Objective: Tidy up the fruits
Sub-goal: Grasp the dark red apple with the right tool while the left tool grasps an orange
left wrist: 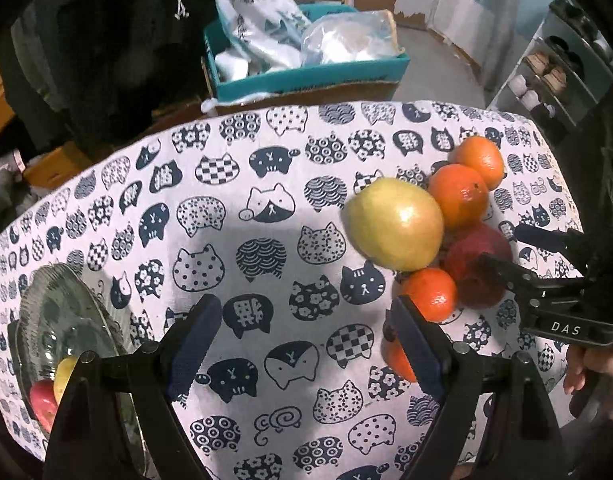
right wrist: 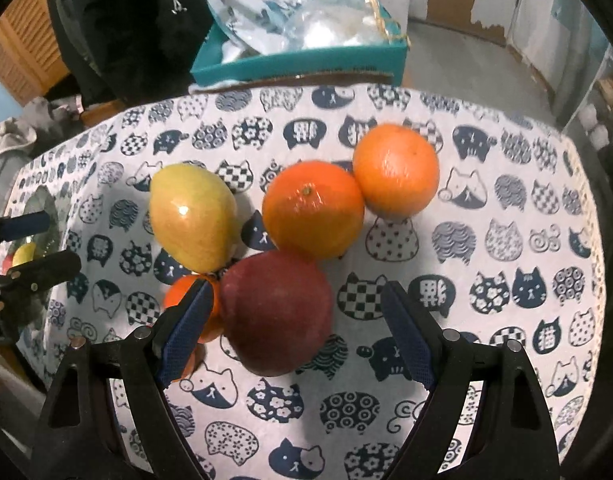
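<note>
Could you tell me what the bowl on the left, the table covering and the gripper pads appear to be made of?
The bowl looks like clear ribbed glass: the pattern shows through its glossy wall. The table covering seems a matte printed cloth, though coated fabric is possible. The blue pads on the right hand-held gripper look like textured rubber, with a fine knurled, non-shiny surface.

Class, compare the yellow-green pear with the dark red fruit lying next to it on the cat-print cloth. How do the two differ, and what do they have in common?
Colour: the pear is yellow-green with a bright glossy highlight; the dark red fruit is deep maroon and duller.
Shape: the pear tapers toward one end; the red fruit is rounder.
Position: the red fruit lies between the fingers of the open right gripper; the pear lies beyond them, to the left.
Shared: both rest on the cloth in one cluster with the oranges.
</note>
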The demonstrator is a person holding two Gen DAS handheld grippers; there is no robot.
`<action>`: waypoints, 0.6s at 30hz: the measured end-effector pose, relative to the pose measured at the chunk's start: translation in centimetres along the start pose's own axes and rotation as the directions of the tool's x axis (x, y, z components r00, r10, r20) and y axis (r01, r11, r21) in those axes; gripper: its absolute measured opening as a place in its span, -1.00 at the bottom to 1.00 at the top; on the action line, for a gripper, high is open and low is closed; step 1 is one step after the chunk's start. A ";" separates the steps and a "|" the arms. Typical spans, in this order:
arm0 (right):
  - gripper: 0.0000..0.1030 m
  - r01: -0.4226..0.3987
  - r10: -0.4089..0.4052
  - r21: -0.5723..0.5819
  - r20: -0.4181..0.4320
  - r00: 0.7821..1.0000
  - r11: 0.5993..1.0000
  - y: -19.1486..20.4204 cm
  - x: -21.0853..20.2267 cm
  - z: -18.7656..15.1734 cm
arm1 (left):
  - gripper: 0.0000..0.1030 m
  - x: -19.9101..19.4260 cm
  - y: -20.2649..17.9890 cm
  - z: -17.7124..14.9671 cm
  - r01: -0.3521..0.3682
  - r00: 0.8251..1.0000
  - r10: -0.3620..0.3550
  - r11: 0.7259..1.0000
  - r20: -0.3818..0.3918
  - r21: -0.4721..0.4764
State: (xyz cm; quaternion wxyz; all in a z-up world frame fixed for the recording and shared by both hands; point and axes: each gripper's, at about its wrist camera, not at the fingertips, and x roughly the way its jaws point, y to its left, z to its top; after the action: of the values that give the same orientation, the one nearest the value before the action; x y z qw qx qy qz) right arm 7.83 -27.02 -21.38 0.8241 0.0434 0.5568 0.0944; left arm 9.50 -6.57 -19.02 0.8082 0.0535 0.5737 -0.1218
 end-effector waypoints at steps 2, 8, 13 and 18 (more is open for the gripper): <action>0.67 -0.014 0.014 0.002 -0.009 1.000 1.000 0.1 0.5 -0.1 | 0.70 0.5 0.2 0.0 0.010 1.000 -0.011 1.000 -0.014 -0.012; 0.64 -0.030 0.030 -0.017 -0.034 0.999 0.999 0.7 2.0 -0.3 | 0.70 1.3 0.1 0.0 0.041 0.998 -0.042 0.999 -0.036 -0.021; 0.27 -0.069 0.069 -0.014 -0.047 0.997 0.997 0.8 2.5 -0.2 | 0.70 1.5 -0.2 -0.2 0.048 0.998 -0.048 0.999 -0.044 -0.004; 0.26 0.003 -0.006 -0.076 -0.051 0.999 0.997 1.6 2.3 -0.4 | 0.70 1.5 -1.2 -0.6 0.056 0.998 -0.055 0.998 -0.041 0.040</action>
State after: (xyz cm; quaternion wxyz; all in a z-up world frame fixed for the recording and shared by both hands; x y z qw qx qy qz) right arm 8.10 -25.03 -23.34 0.8109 0.0082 0.5737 0.1148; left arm 9.09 -7.82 -20.59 0.7917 0.0566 0.5882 -0.1550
